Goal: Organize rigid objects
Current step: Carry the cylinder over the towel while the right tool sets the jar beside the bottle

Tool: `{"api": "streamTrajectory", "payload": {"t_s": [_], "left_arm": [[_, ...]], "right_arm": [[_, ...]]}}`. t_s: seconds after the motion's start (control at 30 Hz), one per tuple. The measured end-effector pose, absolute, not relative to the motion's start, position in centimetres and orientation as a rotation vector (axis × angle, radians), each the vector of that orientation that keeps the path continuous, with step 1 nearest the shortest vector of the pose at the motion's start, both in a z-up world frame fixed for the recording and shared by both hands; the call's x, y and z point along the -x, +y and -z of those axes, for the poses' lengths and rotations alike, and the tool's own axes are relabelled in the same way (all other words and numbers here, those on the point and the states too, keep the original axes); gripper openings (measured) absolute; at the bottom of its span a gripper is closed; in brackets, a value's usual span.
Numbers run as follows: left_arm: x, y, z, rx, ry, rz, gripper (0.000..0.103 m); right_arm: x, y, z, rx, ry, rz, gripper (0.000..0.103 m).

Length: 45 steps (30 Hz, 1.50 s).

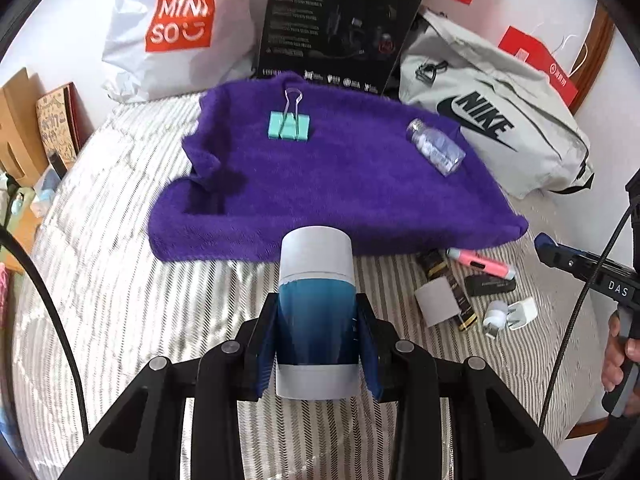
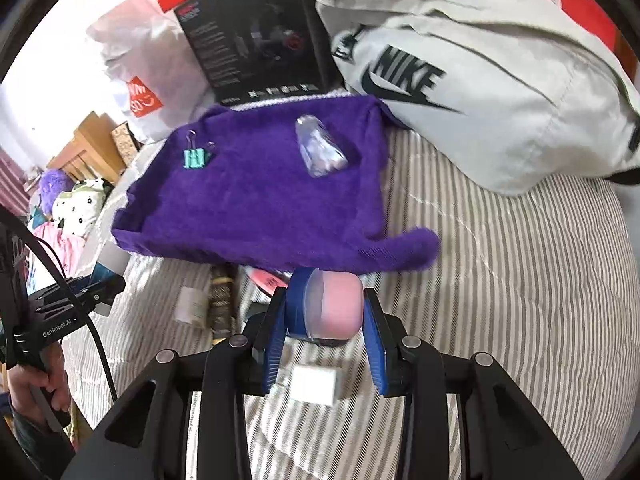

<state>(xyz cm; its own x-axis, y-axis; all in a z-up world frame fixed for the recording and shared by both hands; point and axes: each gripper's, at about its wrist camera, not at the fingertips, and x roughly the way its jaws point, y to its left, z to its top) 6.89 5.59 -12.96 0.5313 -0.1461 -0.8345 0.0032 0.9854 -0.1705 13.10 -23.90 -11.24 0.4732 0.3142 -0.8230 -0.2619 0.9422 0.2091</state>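
Left wrist view
Left gripper (image 1: 316,320): its two blue fingers are closed against the sides of a blue and white cylinder bottle (image 1: 315,312), which it holds above the striped bedcover (image 1: 120,320).
Purple towel (image 1: 320,176): spread on the bedcover at 12 o'clock from the bottle.
Teal binder clip (image 1: 289,124): lies on the towel, at 11 o'clock from the bottle.
Clear small bottle (image 1: 436,147): lies on its side on the towel, at 1 o'clock.
Loose items: at 3 o'clock on the bedcover are a pink pen (image 1: 480,263), a white charger plug (image 1: 520,312) and a black and gold strap (image 1: 448,288), near each other.
Right gripper (image 1: 580,268): enters at the right edge, held by a hand (image 1: 620,356).

Right wrist view
Right gripper (image 2: 324,316): its fingers are closed on a pink rounded object (image 2: 340,312) with a clear cover; what the object is cannot be told.
White block (image 2: 314,388): on the bedcover just under the fingers, at 6 o'clock.
Towel position: at 12 o'clock, with the clip at 10 o'clock and the clear bottle at 12 o'clock.
Grey Nike bag (image 2: 480,80): at 1 o'clock, beside the towel.
Left gripper position: at 9 o'clock, well apart.
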Motion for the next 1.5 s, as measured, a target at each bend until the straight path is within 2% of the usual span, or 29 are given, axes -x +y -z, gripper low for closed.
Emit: {"api": "streamTrajectory", "payload": {"t_s": [0.53, 1.13, 1.5], "left_arm": [[-12.0, 8.2, 9.9, 0.167, 0.942, 0.084, 0.034], [-17.4, 8.6, 11.9, 0.193, 0.987, 0.094, 0.034], [-19.5, 8.9, 13.1, 0.195, 1.022, 0.088, 0.034]], "right_arm": [[-19.2, -21.6, 9.8, 0.014, 1.000, -0.381, 0.036], [-25.5, -18.2, 15.9, 0.150, 1.095, -0.370, 0.036], [-25.2, -17.5, 16.6, 0.220, 1.066, -0.379, 0.037]]}}
